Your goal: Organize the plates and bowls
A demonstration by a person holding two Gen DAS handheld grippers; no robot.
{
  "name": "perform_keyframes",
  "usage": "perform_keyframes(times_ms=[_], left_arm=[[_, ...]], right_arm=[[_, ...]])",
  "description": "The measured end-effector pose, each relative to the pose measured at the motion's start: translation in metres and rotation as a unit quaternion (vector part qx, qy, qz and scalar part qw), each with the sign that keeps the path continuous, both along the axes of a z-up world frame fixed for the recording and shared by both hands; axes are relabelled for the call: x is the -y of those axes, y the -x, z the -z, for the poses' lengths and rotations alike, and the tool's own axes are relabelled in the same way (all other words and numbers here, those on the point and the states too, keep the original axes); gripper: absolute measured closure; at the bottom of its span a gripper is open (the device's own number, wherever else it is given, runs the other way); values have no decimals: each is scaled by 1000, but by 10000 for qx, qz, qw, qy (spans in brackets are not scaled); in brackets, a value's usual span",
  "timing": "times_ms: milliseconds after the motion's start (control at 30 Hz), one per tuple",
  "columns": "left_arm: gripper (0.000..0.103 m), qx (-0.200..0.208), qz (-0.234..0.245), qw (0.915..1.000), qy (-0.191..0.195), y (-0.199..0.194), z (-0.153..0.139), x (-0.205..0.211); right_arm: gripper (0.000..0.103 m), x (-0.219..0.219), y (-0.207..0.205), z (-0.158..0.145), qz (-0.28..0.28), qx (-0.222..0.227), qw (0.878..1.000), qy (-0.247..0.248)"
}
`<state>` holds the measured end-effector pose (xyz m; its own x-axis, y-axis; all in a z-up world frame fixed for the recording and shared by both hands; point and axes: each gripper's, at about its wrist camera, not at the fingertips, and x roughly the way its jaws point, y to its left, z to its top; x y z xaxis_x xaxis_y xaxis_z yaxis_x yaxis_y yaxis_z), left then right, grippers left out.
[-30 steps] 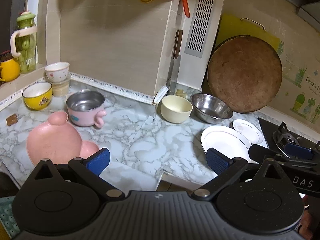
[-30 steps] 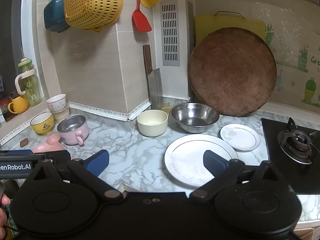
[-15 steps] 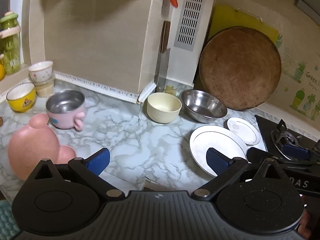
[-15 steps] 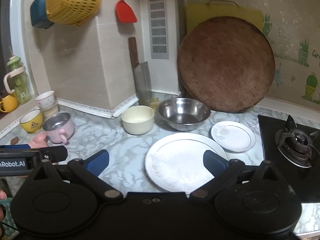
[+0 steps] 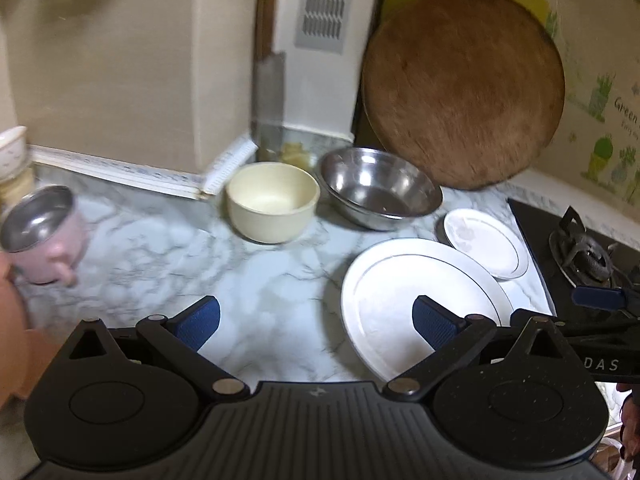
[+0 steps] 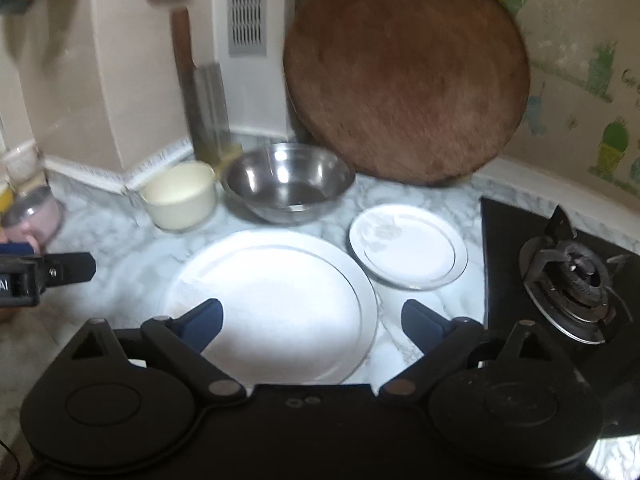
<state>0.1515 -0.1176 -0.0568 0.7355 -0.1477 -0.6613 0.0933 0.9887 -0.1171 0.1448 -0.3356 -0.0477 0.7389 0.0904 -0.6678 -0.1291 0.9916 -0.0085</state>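
Plates and bowls sit on a marble-patterned counter (image 6: 120, 280): the large white plate (image 6: 272, 304) lies under the right gripper (image 6: 311, 322), whose spread jaws have just been closing with nothing pressed between them. The small plate (image 6: 408, 246) lies just beside it, near the gas burner (image 6: 576, 284). A cream bowl (image 5: 272, 202) and steel bowl (image 5: 380, 188) stand before a round wooden board (image 5: 464, 88) leaning on the wall. The left gripper (image 5: 316, 324) hangs spread above bare counter. A pink cup (image 5: 44, 236) is blurred at the left edge; a cleaver (image 5: 268, 92) stands against the tiled corner.
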Motion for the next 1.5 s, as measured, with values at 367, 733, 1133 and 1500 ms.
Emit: perform_keyframes(times_ms=[367, 733, 1133, 1500], left_arm=[[25, -1028, 212, 9945, 16, -67, 53, 24], [66, -1673, 235, 9845, 477, -86, 77, 25], [86, -1827, 209, 9803, 726, -91, 80, 19], [88, -1770, 152, 9820, 640, -85, 76, 8]], right_arm=[[34, 53, -69, 59, 155, -1277, 9911, -336], [72, 77, -93, 72, 143, -1902, 9740, -1226], [89, 83, -101, 74, 170, -2047, 9661, -1563], [92, 76, -96, 69, 43, -1867, 9709, -1498]])
